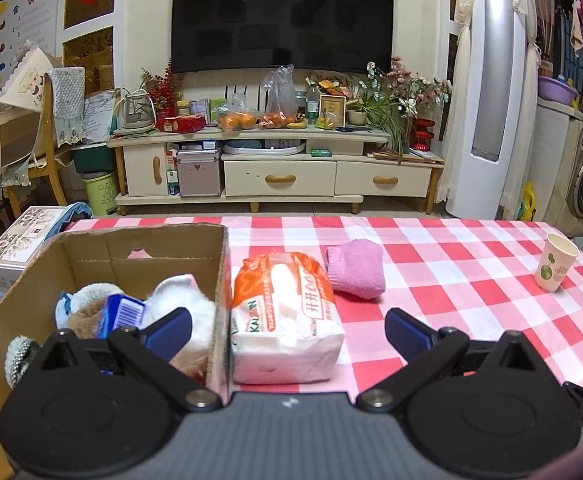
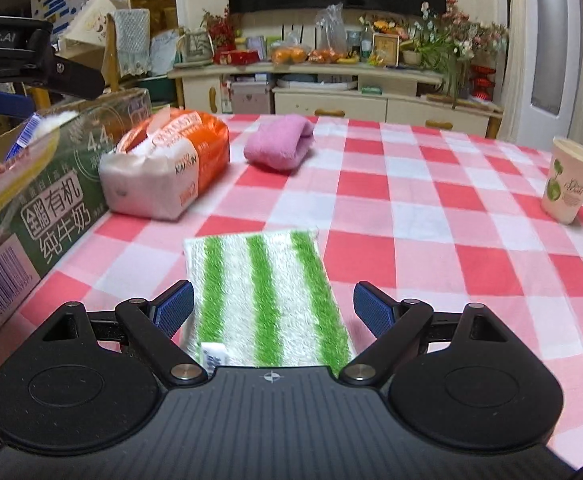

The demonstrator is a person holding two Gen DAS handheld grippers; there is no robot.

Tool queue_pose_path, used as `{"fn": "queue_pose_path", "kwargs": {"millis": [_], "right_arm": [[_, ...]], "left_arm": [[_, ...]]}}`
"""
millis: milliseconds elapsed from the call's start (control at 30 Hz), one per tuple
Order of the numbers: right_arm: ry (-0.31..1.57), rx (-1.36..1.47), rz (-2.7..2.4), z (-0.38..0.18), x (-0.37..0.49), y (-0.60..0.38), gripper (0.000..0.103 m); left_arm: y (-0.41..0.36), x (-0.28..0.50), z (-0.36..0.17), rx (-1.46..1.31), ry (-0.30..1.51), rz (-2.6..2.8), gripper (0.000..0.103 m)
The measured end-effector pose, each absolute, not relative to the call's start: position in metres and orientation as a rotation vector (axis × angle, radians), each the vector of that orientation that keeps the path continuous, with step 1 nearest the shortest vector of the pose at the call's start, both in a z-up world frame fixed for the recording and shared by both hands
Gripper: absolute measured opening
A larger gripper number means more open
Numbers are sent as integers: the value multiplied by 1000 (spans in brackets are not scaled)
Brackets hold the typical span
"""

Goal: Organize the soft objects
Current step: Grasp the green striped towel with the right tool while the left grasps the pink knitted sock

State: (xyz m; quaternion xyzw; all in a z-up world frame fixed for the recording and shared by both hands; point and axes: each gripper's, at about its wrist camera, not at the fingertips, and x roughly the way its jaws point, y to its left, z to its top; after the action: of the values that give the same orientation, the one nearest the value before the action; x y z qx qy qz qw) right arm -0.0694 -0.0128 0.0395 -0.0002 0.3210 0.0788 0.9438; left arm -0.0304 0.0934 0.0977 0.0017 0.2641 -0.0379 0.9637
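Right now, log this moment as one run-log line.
left gripper: open, above tissue pack beside cardboard box | right gripper: open, straddling green-striped cloth | pink sock: on table

One box (image 1: pixel 91 256), one tissue pack (image 1: pixel 287 320), one cup (image 1: pixel 555 262)

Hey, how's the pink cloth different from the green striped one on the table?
The pink cloth is plain pink and folded into a thick bundle; the green striped cloth is white with green stripes and lies flat. The pink one sits far back beside the tissue pack; the striped one lies between the right gripper's open jaws. Both rest on the checked tablecloth.
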Motion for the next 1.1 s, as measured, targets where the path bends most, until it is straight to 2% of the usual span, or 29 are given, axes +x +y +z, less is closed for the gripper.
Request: {"fn": "queue_pose_path", "kwargs": {"millis": [633, 900, 1100], "right_arm": [[691, -8, 260, 25, -76, -20, 103], [669, 35, 225, 28, -66, -45, 92], [663, 57, 160, 31, -54, -71, 90]], "left_arm": [[52, -19, 80, 61, 567, -112, 102], [32, -15, 74, 100, 558, -123, 102], [14, -5, 69, 127, 561, -116, 102]]}}
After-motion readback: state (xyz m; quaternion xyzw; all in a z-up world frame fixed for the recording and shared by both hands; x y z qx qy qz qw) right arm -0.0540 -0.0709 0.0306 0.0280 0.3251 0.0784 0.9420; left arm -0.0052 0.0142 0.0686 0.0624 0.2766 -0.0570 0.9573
